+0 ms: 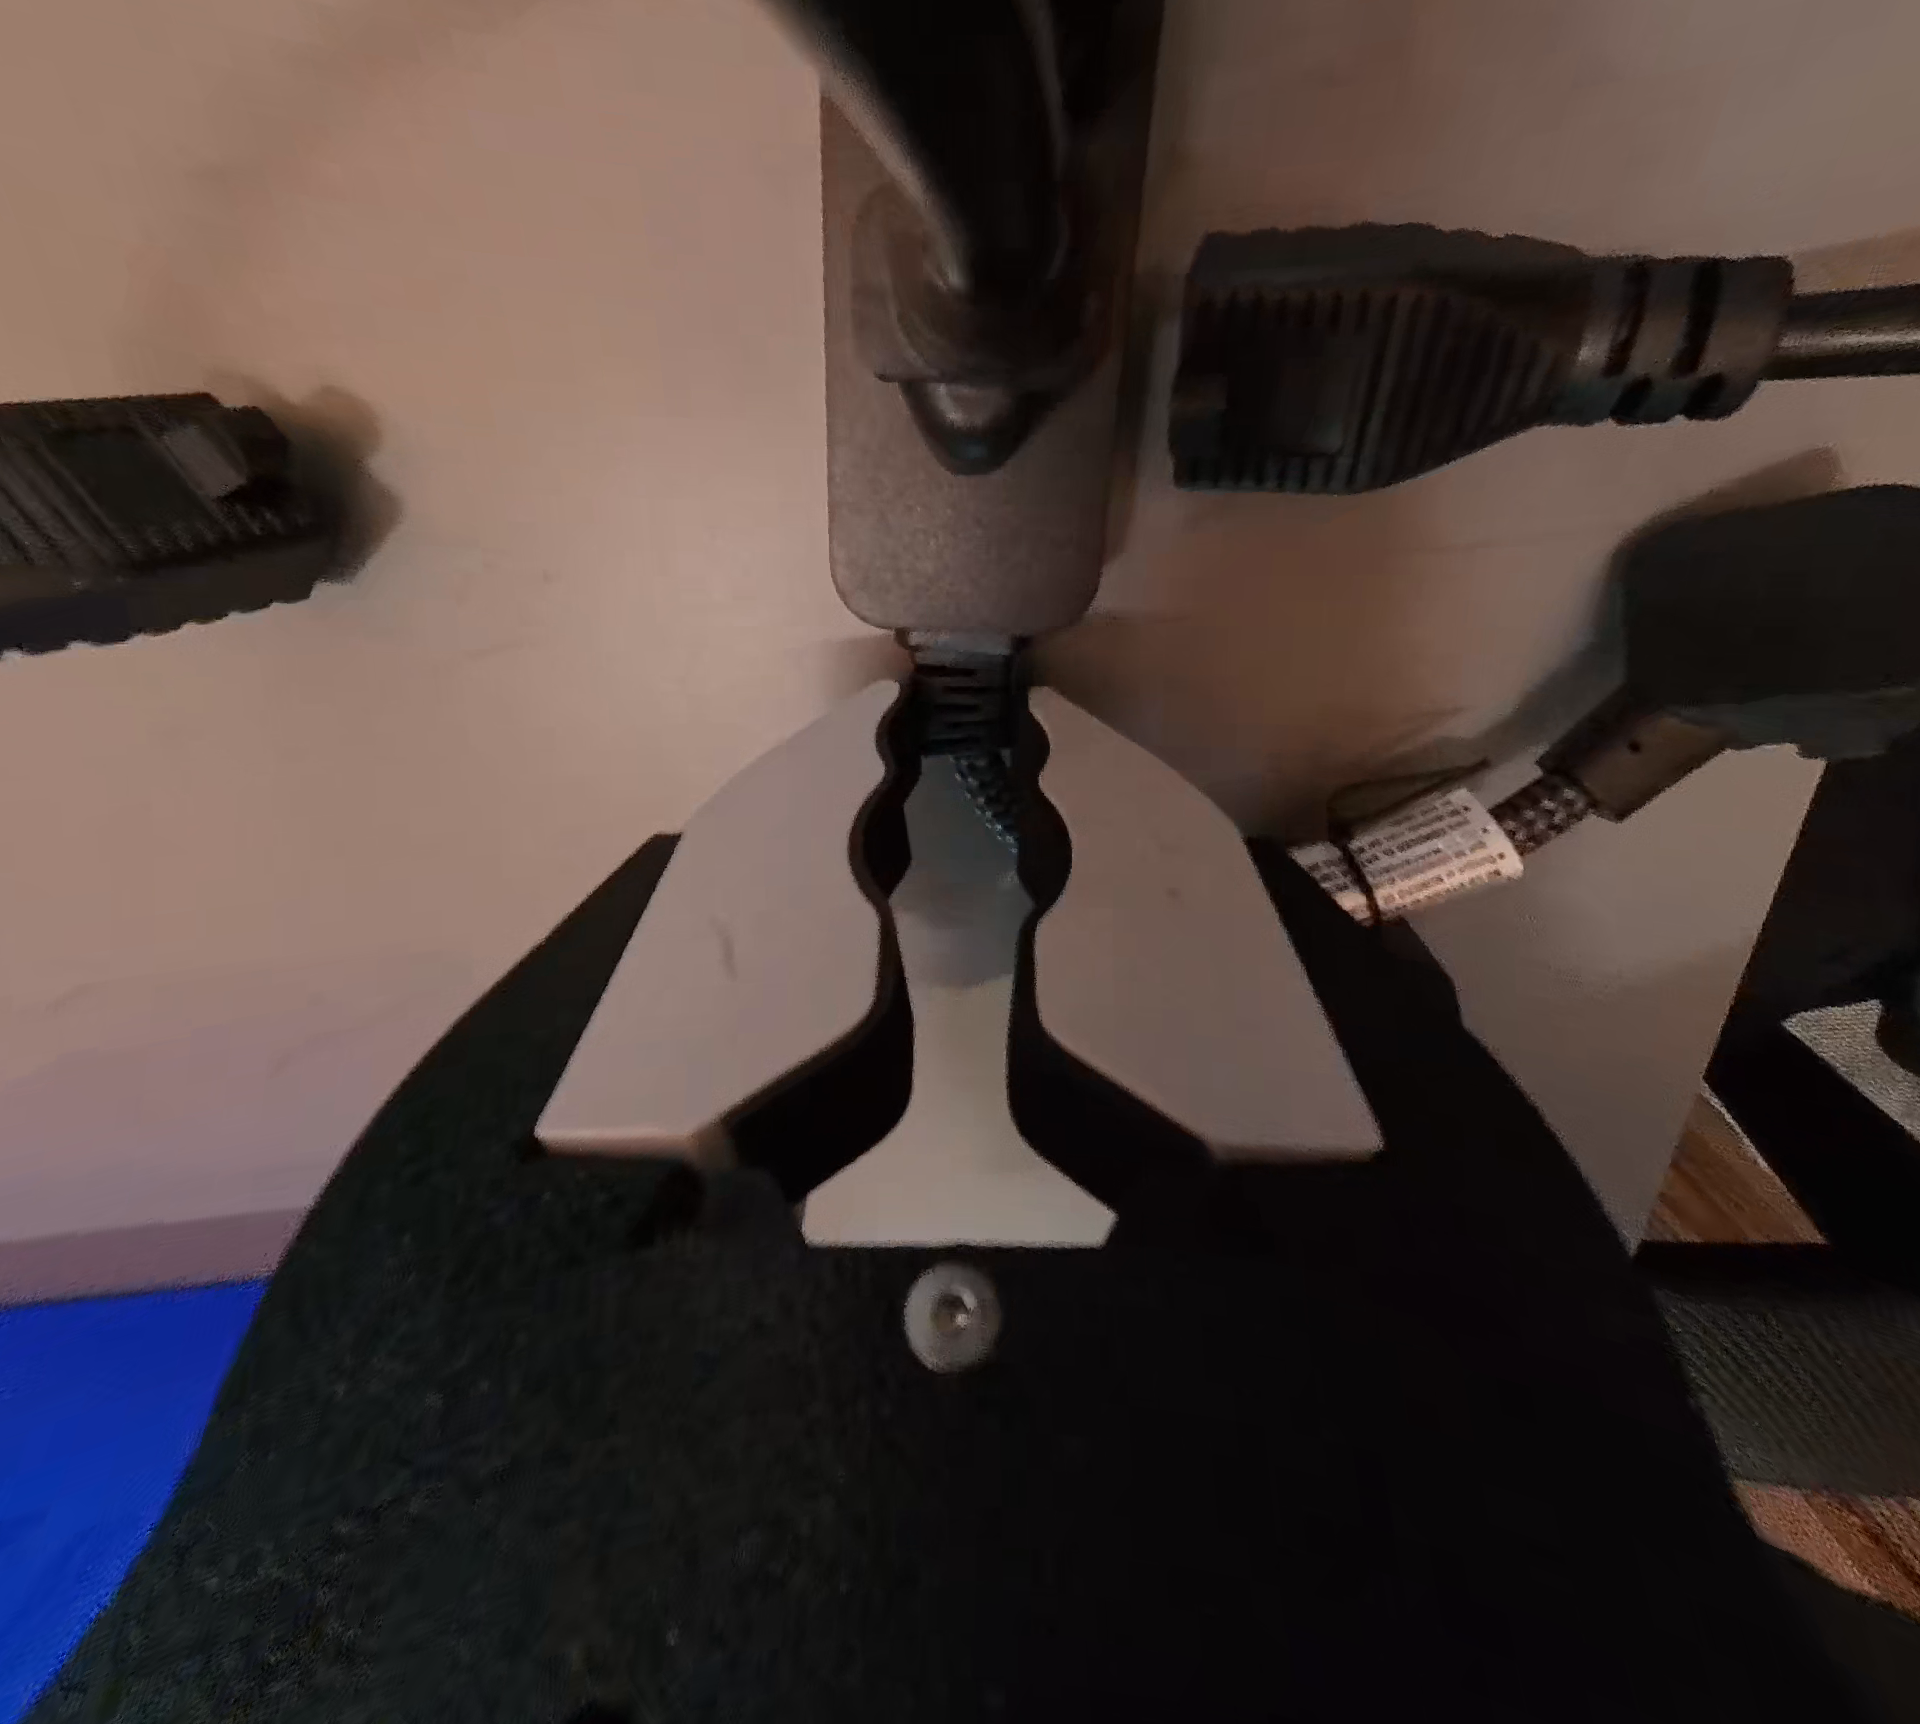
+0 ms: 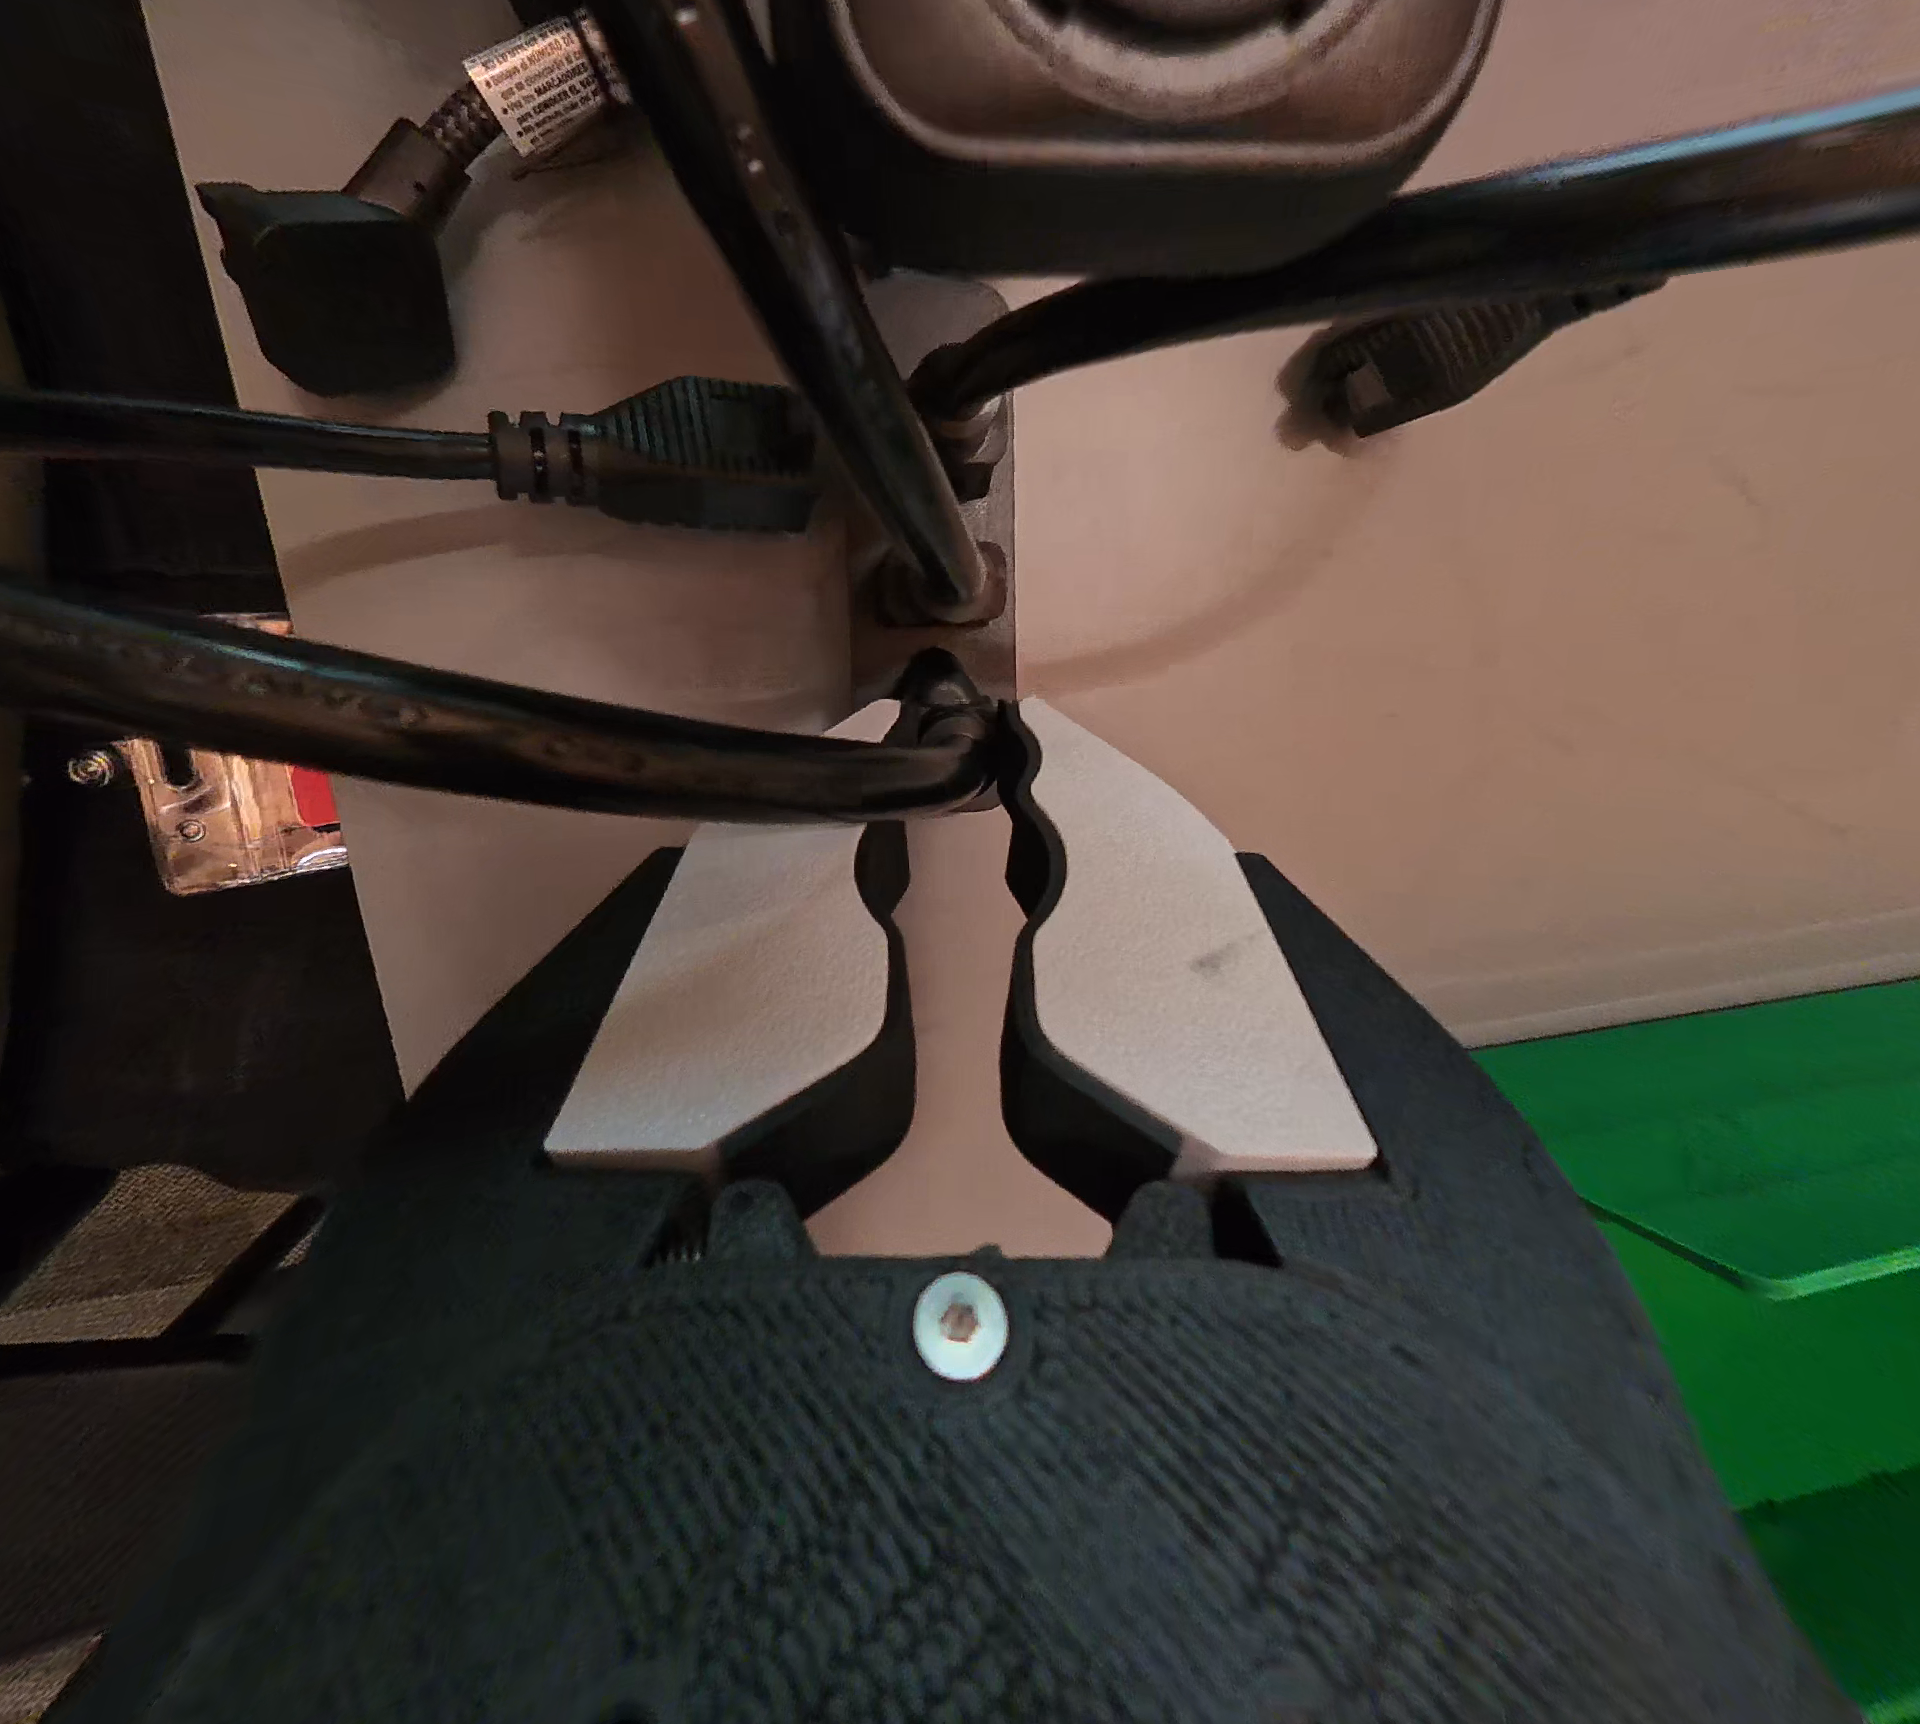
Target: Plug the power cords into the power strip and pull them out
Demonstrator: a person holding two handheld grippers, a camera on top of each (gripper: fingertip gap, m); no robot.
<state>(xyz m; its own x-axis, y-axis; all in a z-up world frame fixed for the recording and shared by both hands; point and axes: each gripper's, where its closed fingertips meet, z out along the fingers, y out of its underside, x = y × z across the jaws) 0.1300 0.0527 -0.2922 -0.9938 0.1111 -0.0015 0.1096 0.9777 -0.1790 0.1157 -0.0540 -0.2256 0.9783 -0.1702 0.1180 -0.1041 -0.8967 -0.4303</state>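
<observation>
Both tongs closed on cords at opposite ends of the power strip

My left gripper is nipped narrow on the ribbed strain relief of the strip's own braided cord, right where it leaves the near end of the power strip; if I haul here I judge the strip will slide on the table, or the cord kink at that collar. My right gripper pinches a black power cord at its bend, just short of its plug seated in the strip; gripping cord rather than plug, a pull may slip or come out crooked. Beyond lie two loose plugs either side and two more cords still plugged in, easy to snag
</observation>
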